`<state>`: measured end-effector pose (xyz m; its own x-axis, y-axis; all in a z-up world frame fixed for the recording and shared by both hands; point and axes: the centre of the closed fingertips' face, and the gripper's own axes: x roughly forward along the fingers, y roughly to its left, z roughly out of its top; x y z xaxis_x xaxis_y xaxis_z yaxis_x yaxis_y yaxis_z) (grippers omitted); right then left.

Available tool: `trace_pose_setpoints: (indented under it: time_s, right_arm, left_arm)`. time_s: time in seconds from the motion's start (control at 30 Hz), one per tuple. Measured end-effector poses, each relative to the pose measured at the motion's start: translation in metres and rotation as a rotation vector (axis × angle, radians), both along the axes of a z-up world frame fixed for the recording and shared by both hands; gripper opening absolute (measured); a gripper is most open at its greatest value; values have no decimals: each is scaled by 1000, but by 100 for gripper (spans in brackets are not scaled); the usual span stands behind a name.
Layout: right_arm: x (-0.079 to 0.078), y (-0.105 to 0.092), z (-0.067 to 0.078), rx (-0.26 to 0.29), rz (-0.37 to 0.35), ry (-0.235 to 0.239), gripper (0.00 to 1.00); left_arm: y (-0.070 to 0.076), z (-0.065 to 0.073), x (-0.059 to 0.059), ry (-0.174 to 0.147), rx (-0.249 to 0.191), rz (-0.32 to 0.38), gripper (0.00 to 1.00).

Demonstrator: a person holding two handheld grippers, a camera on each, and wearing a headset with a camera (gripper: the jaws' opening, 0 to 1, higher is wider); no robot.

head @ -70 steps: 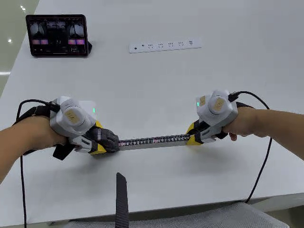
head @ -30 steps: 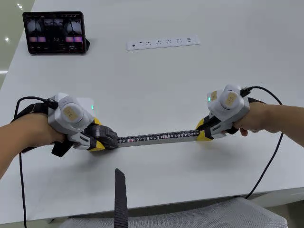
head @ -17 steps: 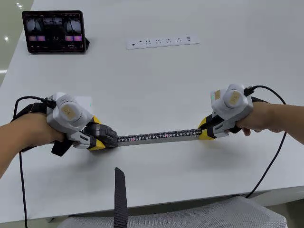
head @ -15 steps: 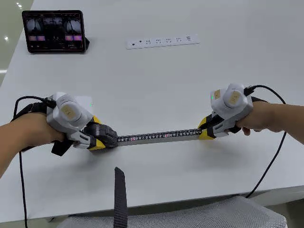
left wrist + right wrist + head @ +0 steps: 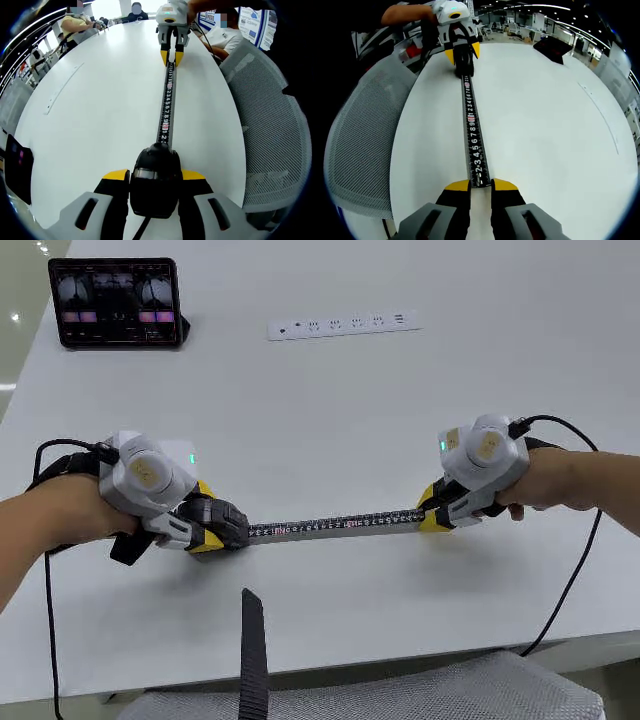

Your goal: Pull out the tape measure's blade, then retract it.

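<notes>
- The white tabletop (image 5: pixel 330 410) carries the black rounded tape measure case (image 5: pixel 228 526).
- The left hand-held gripper (image 5: pixel 210 522) has its yellow-tipped jaws closed on the case, one jaw against each side.
- The right hand-held gripper (image 5: pixel 432 512), well to the right of the case, has its jaws nearly together, pinching the blade's free end.
- The black numbered blade (image 5: pixel 335 527) stretches straight from the case to that gripper.

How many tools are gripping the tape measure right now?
2. The left tool clamps the tape measure's black case on the left; the right tool pinches the end of the drawn-out blade on the right.
</notes>
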<state>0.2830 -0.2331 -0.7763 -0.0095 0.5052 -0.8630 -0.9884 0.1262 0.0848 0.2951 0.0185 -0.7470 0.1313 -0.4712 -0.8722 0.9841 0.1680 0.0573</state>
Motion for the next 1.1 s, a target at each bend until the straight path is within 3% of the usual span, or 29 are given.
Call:
trace_pose_setpoints:
  time_s: [0.43,0.67,0.87,1.03,1.1]
  right_arm:
    - [0,0,-2,-43,27,-18,12]
    - [2,0,-2,-68,38,-26,14]
    - [4,0,3,-74,51,-38,15]
    - [4,-2,6,-80,54,-39,18]
    - [4,-3,6,-85,49,-36,19]
  left_arm:
    - [0,3,0,-5,36,-1,33]
    - [-1,13,-1,9,19,-4,32]
    - [-2,19,-1,11,13,-11,36]
    - [3,18,-3,25,25,0,42]
    - [1,19,-7,41,10,-1,46]
